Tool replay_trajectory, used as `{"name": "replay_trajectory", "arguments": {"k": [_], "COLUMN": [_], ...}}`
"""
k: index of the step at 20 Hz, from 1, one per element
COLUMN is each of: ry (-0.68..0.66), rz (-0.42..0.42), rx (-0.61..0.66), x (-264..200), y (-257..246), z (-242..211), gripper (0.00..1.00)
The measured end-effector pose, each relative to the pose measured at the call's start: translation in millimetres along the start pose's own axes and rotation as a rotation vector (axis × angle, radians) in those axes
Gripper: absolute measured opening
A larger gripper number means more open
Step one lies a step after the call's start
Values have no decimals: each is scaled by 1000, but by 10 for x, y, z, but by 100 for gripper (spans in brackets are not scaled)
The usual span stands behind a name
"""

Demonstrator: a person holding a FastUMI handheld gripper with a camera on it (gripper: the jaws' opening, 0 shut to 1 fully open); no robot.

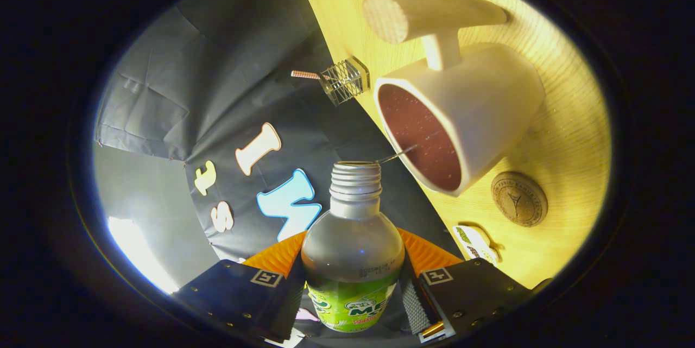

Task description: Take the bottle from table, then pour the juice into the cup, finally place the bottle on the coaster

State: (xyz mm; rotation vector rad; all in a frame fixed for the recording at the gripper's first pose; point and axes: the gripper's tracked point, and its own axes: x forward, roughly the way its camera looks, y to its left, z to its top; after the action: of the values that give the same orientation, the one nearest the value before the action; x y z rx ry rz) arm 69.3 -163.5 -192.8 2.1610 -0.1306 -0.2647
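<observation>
Wooden table [564, 136] beyond uncapped green-labelled bottle [353, 261], clamped between hand-held gripper [353, 293] fingers.

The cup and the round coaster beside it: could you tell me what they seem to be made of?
The cup looks like matte white ceramic or plastic, smooth-walled, with a pale wooden handle showing end grain. The coaster looks like cork or wood: brown, dull, finely speckled, with an engraved mark.

Bottle [352, 250]: clear glossy plastic, ribbed neck. Cup [478, 114]: smooth matt, wooden handle. Desk [564, 136]: light grained wood. Coaster [519, 199]: engraved wood. Wall: creased matt cloth.
</observation>
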Motion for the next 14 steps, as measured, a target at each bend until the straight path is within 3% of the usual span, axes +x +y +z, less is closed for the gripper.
{"name": "replay_trajectory", "arguments": {"k": [14], "ry": [-25], "rz": [-31], "rx": [1], "x": [-21], "y": [-135], "z": [164], "gripper": [77]}}
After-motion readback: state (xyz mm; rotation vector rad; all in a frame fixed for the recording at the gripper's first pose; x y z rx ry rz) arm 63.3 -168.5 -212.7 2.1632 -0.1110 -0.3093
